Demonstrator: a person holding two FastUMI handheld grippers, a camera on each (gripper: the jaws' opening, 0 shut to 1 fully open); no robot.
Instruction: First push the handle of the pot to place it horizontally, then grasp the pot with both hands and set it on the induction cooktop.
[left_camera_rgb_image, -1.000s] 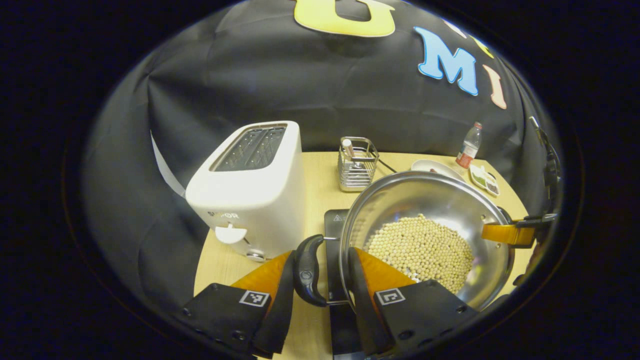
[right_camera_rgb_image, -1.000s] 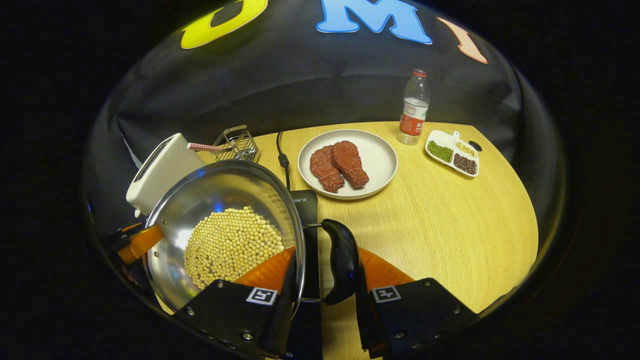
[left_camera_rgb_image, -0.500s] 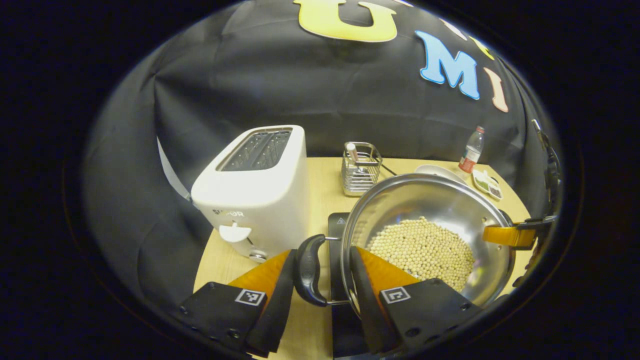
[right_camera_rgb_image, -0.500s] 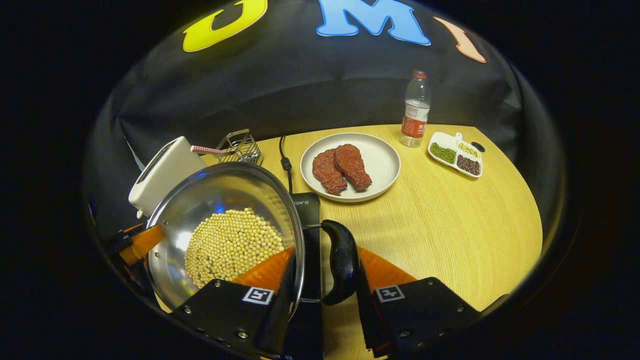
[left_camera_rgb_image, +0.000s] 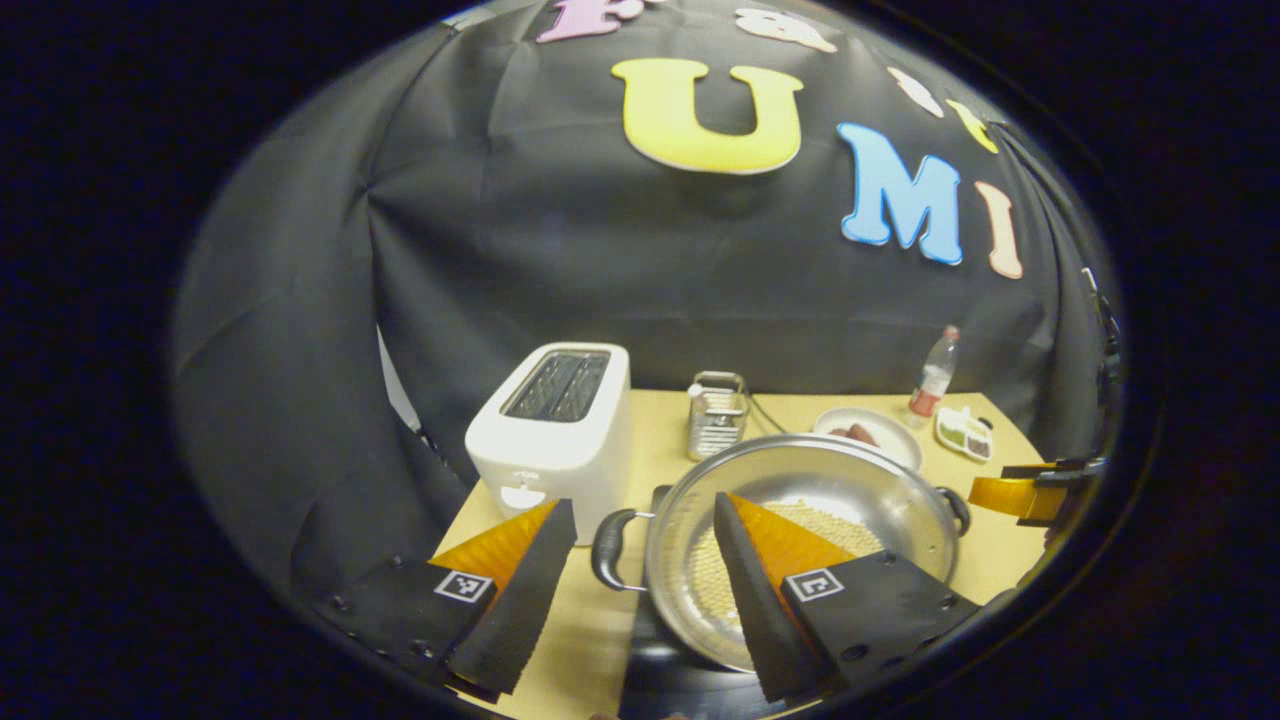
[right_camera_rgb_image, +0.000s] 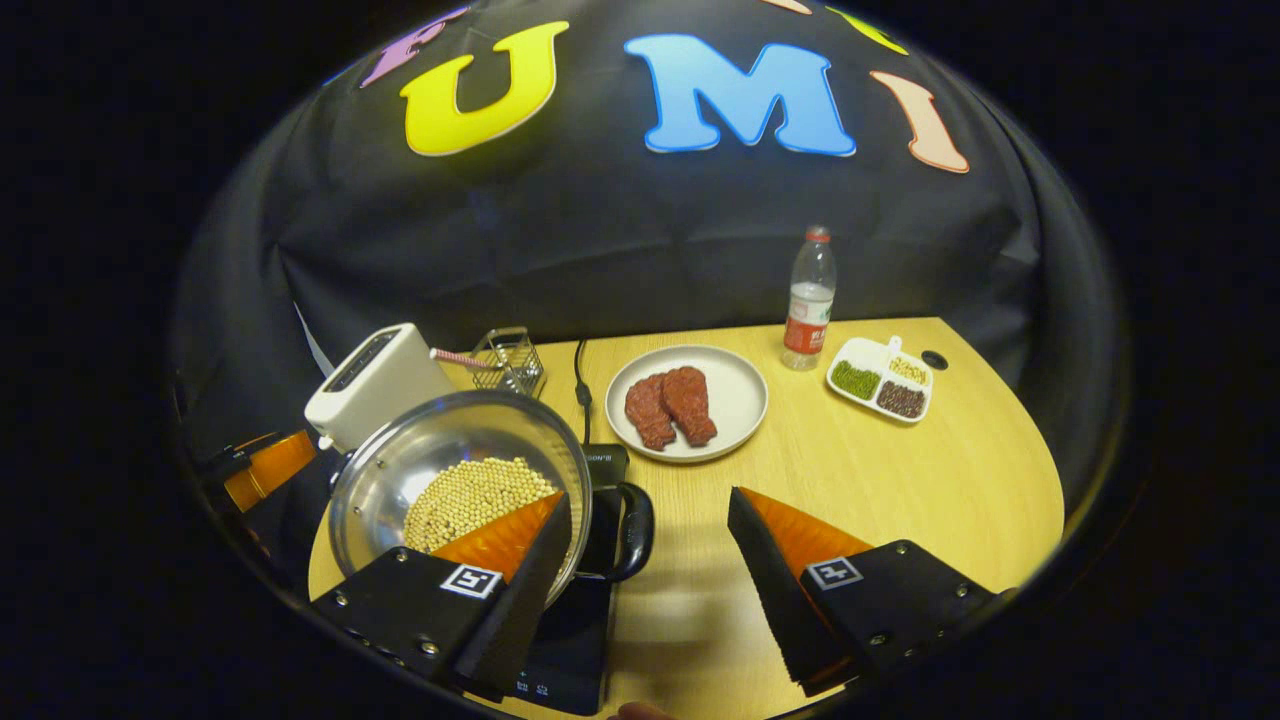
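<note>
pot: sitting on your induction cooktop, looks done
left gripper: jaws apart, handle just ahead between them
right gripper: jaws apart, handle near its left finger

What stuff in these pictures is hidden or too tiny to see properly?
- Induction cooktop: in the right gripper view the pot and the right gripper cover most of it; its control markings are too small.
- Pot's beans: in the left gripper view the left gripper hides part of them.
- Utensil rack: contents too small in the left gripper view.
- Divided dish: fillings too small in the left gripper view.
</note>
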